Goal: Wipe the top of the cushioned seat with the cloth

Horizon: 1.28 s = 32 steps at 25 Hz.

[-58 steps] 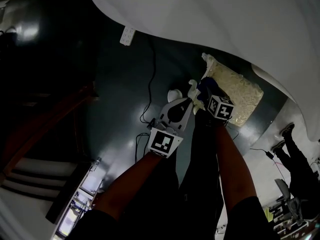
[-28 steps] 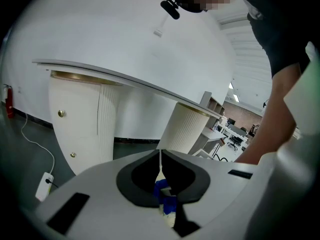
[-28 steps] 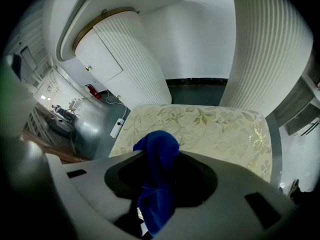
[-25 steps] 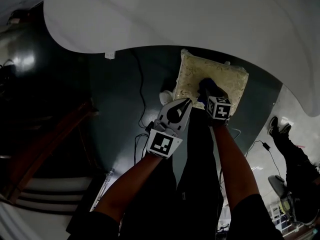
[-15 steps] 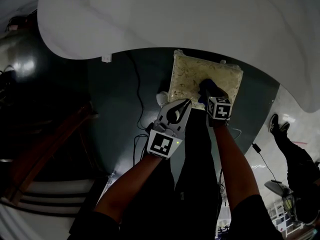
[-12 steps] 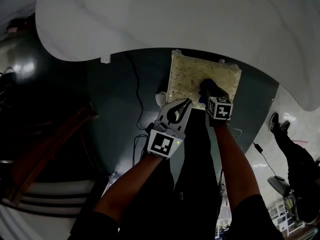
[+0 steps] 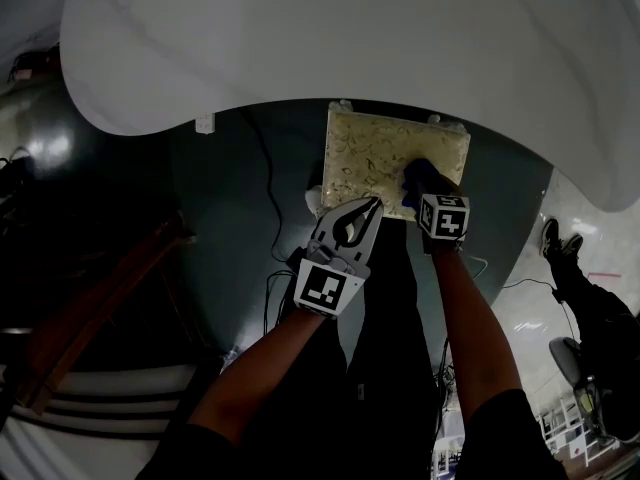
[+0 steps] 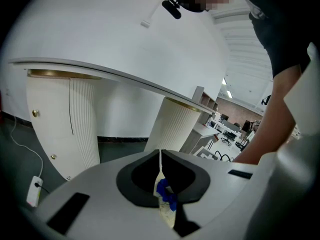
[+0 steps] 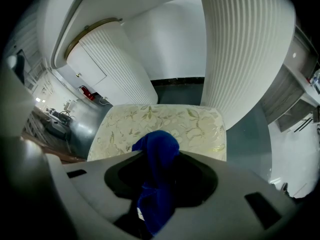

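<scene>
The right gripper [image 7: 417,183] pinches a bunched blue cloth [image 9: 156,144] so the wad pokes past its tips, probably so that fabric rather than plastic meets the pale floral cushioned seat [image 7: 370,153]. It hangs over the seat's near right part. The left gripper [image 7: 372,206], pressed together and empty, idles off the seat's near edge. A white round tabletop [image 7: 350,38] overhangs the seat's far side and will likely cramp far strokes. A black cable [image 7: 277,183] trails to the seat's left.

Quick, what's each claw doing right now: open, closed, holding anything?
Left claw: closed, holding nothing.
Right claw: closed on the blue cloth.
</scene>
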{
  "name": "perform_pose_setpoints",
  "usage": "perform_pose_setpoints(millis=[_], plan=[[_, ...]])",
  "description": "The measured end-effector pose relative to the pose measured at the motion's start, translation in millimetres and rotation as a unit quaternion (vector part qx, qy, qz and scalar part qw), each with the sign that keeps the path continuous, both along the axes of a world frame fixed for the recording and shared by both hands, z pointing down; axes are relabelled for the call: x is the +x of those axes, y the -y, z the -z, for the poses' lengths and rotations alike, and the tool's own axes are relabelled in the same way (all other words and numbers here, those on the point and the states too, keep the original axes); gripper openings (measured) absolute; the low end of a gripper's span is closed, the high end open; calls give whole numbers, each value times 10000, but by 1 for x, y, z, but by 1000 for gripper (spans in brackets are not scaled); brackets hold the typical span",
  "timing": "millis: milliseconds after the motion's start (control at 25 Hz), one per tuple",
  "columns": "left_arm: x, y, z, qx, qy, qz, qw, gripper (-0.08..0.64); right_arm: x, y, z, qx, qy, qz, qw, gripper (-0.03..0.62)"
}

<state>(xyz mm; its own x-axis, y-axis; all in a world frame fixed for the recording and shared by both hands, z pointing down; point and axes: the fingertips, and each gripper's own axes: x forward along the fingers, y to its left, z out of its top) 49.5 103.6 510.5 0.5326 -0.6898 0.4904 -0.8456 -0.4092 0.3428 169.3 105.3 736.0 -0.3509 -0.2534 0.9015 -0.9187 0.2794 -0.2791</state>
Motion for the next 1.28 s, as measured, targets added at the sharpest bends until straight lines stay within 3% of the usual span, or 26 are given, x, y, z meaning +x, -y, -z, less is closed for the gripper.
perform_pose_setpoints(millis=[720, 1280], plan=[[51, 15, -5, -19, 38, -432, 9991, 23, 55, -1, -12, 51, -60, -81, 9999, 160], [32, 31, -10, -30, 152, -210, 9997, 23, 73, 7, 3, -146, -191, 120, 9996, 160]])
